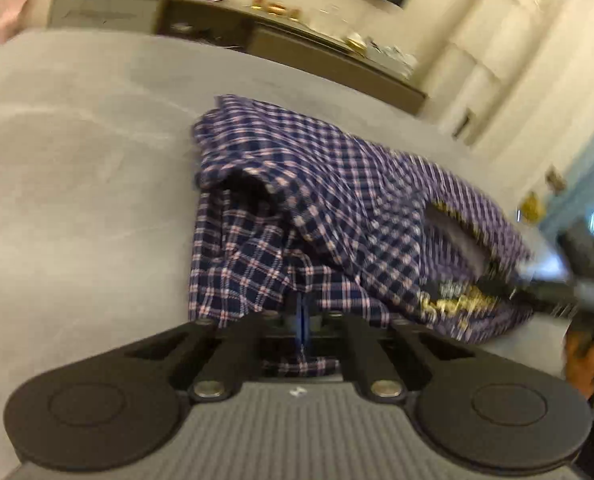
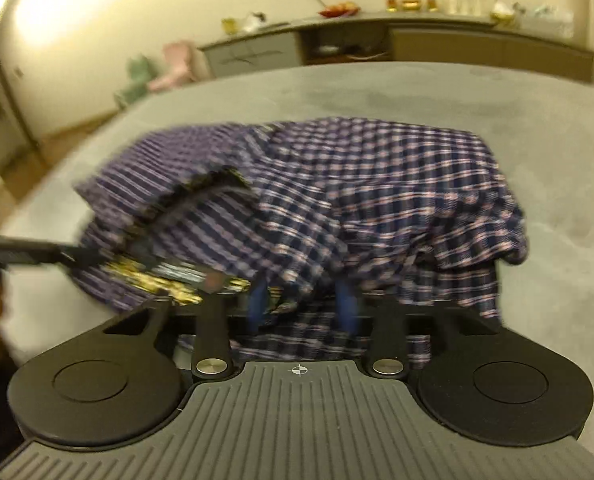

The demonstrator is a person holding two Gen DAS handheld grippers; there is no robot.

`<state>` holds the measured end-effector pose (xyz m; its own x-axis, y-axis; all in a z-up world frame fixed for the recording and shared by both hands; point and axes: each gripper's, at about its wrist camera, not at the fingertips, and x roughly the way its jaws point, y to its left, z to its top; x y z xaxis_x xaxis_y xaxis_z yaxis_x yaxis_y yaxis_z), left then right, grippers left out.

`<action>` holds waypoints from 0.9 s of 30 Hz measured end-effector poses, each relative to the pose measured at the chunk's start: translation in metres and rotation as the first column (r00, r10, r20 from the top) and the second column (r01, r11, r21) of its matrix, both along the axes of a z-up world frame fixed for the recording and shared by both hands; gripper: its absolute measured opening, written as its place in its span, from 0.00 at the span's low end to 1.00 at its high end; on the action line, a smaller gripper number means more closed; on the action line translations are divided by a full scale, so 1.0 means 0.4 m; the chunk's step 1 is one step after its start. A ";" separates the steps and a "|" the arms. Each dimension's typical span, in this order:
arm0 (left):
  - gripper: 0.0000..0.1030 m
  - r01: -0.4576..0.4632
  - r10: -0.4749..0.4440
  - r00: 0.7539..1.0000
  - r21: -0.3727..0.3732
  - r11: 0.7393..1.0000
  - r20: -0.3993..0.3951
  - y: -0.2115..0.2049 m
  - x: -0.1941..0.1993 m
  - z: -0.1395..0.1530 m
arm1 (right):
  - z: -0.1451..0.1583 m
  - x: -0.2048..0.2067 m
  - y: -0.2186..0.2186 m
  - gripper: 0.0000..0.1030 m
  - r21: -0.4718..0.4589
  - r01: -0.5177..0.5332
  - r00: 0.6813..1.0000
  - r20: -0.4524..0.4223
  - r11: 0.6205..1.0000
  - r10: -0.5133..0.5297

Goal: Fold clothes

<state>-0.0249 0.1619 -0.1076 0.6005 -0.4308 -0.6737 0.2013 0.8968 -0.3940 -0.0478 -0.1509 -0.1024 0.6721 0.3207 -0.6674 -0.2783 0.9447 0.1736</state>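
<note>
Garment: a navy, white and pink checked cotton shirt [image 1: 337,200] lay bunched in a loose heap on the grey, soft-looking surface [image 1: 77,160]; whether that was a bed or a padded worktop, the views did not settle for you.
Collar: a dark neck band with yellow lettering [image 1: 457,300] showed at the shirt's near edge, on the side towards your right hand.
Left gripper: your left gripper [image 1: 303,320] had its blue-tipped fingers [image 1: 301,312] pressed together, with the checked fabric pinched between them and draped over the tips.
Right gripper: your right gripper [image 2: 303,304] had its blue fingers [image 2: 257,304] standing apart, with shirt cloth lying over and between them; the blur kept you from telling whether the pads pressed on it.
Other view of the right gripper: from the left wrist camera it [image 1: 557,288] showed as a dark, smeared shape at the collar edge of the shirt.
Hand: part of your hand [image 1: 585,360] showed just behind that gripper.
Background: a long grey and brown sideboard [image 2: 417,40] with small items on top stood against the wall beyond the surface.
</note>
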 end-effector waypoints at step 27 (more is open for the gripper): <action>0.47 -0.152 0.163 0.987 -0.299 0.942 0.011 0.113 0.044 0.034 | -0.003 -0.102 -0.378 0.42 0.517 0.442 0.897 -0.258 0.733 -0.359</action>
<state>-0.0071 0.2069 -0.0939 0.6977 -0.5056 -0.5075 0.0856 0.7622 -0.6416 -0.0888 -0.3022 -0.1035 0.7423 0.3795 -0.5523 0.1687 0.6918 0.7021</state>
